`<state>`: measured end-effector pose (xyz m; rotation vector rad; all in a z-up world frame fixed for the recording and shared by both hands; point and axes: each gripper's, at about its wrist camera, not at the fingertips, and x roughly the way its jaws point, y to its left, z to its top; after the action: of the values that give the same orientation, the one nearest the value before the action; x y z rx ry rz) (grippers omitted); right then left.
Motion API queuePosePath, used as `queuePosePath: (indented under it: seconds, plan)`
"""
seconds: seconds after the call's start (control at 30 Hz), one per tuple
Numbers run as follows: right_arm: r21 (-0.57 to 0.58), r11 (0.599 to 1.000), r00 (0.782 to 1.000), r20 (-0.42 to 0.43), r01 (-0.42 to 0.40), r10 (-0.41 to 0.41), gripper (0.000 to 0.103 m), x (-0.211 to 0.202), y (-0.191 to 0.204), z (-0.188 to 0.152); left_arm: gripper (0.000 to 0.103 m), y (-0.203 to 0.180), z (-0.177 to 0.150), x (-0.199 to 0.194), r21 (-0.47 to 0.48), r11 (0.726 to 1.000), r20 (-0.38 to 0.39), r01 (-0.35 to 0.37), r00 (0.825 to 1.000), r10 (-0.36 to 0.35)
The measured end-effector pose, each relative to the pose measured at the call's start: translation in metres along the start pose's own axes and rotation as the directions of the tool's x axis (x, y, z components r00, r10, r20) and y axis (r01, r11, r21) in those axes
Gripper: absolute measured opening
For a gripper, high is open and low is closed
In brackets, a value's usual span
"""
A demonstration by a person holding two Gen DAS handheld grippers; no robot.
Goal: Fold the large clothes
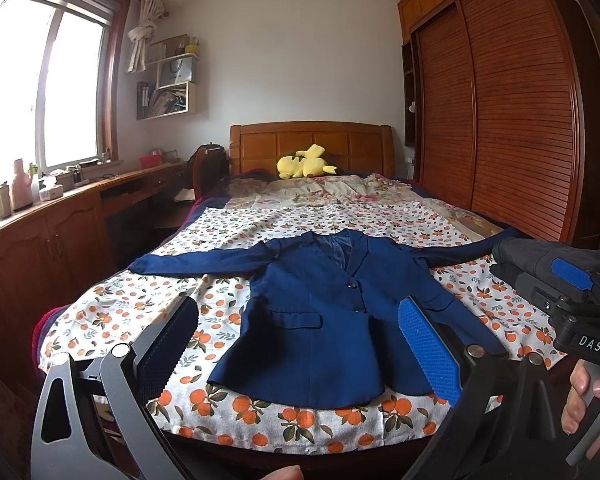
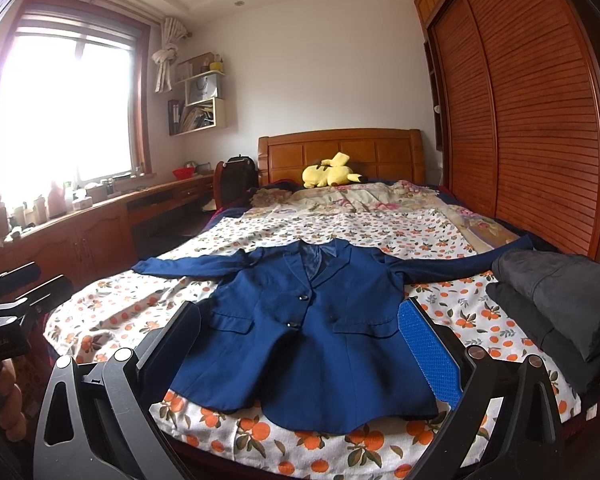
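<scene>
While it lies flat and face up near the foot of the bed [image 1: 260, 436], the navy blue blazer [image 1: 320, 320] has both sleeves stretched straight out to the sides, collar toward the headboard [image 1: 312, 144], two dark buttons done up, flap pockets showing at each side of the front. It sits on an orange-print sheet [image 2: 112, 312] that covers the near half of the bed; a floral quilt [image 2: 364, 196] covers the far half. To the blazer's right, its sleeve runs just beside a stack of folded dark grey clothes [image 2: 560, 300] at the bed's right edge. Left gripper [image 1: 300, 336] hovers above the hem, fingers spread wide with nothing between them, blue pad on one finger [image 1: 428, 348]. Right gripper [image 2: 300, 340] is likewise above the hem, fingers wide apart and empty; in the left wrist view its body shows at far right with a hand [image 1: 588, 396] on the grip. A yellow Pikachu plush [image 1: 304, 162] lies against the headboard. A louvred wooden wardrobe [image 2: 520, 120] fills the right wall. On the left, a long wooden table [image 1: 80, 200] under the window [image 2: 64, 108] carries bottles and small items, too small to tell apart; wall shelves [image 1: 172, 80] hang beside a tied-up curtain [image 1: 140, 40].
</scene>
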<state>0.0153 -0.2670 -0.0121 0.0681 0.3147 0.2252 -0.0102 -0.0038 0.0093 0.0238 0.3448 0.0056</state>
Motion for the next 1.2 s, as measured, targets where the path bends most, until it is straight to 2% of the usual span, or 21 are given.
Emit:
queuePosePath:
  seconds: [1.2]
  plan:
    - [-0.001,1.000,1.000,0.002,0.002,-0.002,0.096,-0.0007,-0.0012,0.0010,0.101,-0.0003,-0.0023,-0.0007,0.003,1.000,-0.006,-0.005,1.000,0.005]
